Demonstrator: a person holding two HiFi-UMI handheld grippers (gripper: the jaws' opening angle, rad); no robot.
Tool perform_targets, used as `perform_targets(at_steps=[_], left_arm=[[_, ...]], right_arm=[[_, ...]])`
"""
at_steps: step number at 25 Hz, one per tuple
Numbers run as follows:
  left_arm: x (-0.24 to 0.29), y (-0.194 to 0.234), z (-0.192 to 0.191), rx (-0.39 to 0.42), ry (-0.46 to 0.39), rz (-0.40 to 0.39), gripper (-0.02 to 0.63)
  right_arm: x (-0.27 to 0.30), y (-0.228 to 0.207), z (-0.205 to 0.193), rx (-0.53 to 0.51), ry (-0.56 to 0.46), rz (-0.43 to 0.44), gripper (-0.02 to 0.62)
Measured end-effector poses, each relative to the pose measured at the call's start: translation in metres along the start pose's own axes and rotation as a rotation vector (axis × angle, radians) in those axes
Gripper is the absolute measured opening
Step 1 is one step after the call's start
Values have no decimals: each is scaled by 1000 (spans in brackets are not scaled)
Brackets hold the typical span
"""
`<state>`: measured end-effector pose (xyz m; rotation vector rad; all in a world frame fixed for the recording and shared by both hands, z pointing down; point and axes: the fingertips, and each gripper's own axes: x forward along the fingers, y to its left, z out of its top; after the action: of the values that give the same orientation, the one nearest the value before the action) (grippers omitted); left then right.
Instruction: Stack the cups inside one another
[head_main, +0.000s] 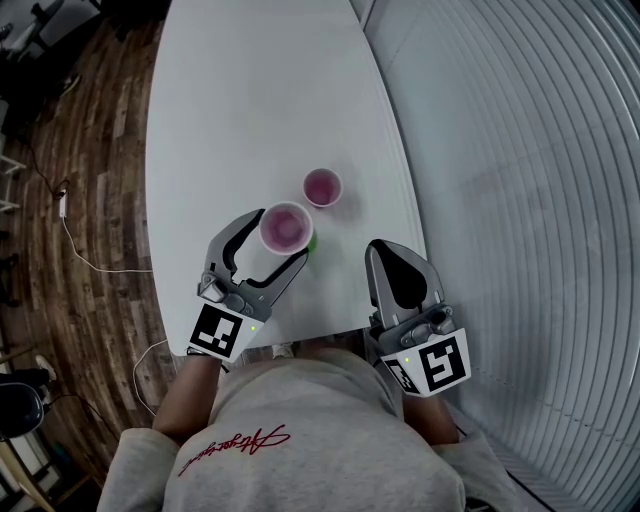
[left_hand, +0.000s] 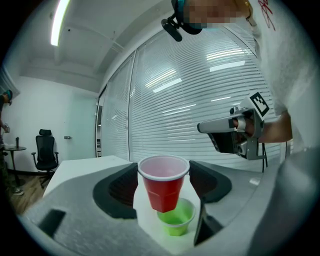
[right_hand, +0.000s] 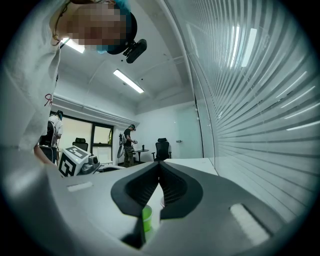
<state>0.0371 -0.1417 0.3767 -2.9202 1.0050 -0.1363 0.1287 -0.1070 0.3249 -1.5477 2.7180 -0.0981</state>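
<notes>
closest to the person, the right gripper (right_hand: 159, 167) hangs at the counter's (head_main: 250, 100) near edge with its fingers pressed together and nothing between them; it plays no part for now.

just beyond, the left gripper (head_main: 280, 236) has its fingers partly open, closed on the upper wall of a red cup (left_hand: 164, 186). the cup is upright, mouth up, and clear of the counter. directly beneath it stands a smaller-looking green cup (left_hand: 176, 218), also mouth up. the red cup's base sits right at the green rim; whether it has entered cannot be told.

farther out, a third cup (head_main: 322, 187), pink inside, stands alone on the counter, near the pair but apart.

as a judgement, the task is early: no cup is clearly seated in another. the red one looks about to go into the green, and the third cup is left to be joined to the stack.
</notes>
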Motion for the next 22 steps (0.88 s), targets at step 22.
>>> perform_targets(at_steps=[22], left_arm=[[4,-9,-18,46,56,-59,319]], right_arm=[[0,-2,-4,5,16,-14,-2]])
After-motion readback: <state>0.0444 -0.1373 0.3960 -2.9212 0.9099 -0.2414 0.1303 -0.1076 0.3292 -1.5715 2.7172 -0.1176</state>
